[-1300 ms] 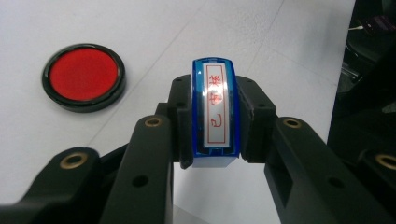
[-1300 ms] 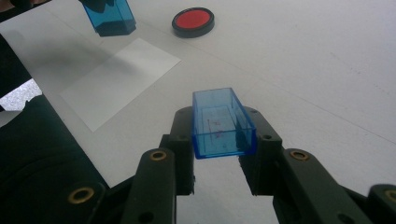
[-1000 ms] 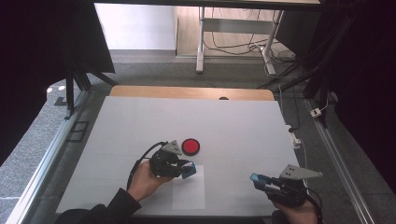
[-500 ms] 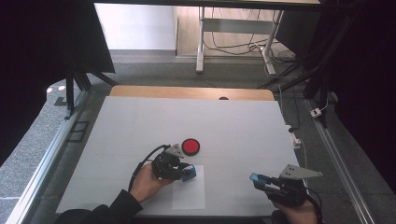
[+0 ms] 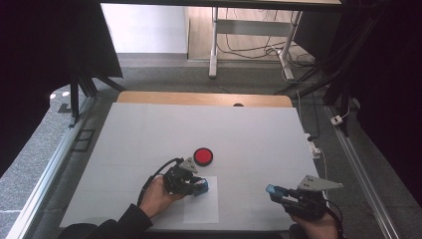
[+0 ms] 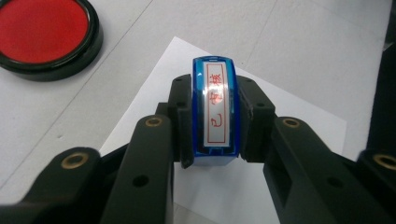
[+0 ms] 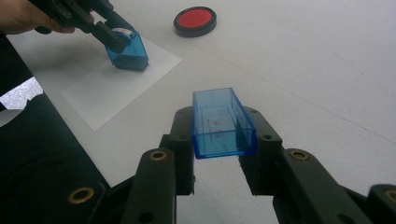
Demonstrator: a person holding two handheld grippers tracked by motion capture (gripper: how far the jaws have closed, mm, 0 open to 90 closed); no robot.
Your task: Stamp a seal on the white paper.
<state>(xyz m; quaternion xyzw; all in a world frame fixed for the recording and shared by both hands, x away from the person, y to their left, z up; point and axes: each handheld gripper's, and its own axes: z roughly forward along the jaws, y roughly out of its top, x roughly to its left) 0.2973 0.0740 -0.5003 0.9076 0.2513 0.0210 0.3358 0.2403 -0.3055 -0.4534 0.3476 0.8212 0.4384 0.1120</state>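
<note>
A blue stamp [image 6: 216,109] with a white label and red characters is clamped between the jaws of my left gripper [image 6: 216,121], which is shut on it. In the right gripper view the stamp [image 7: 128,51] stands tilted, its base on the white paper sheet [image 7: 112,84]. From above, the left gripper [image 5: 196,186] is at the sheet's [image 5: 201,211] top edge. My right gripper [image 7: 219,135] is shut on a clear blue stamp cap [image 7: 222,123], held just above the table at the front right [image 5: 272,190].
A round red ink pad [image 5: 203,156] in a black case lies just beyond the paper, also seen as the ink pad [image 6: 44,35] at the upper left. The white table [image 5: 149,134] stretches far ahead. A person's hands hold both grippers at the front edge.
The left gripper has shifted slightly nearer and lower with the stamp, onto the paper's top edge. The right gripper has stayed still.
</note>
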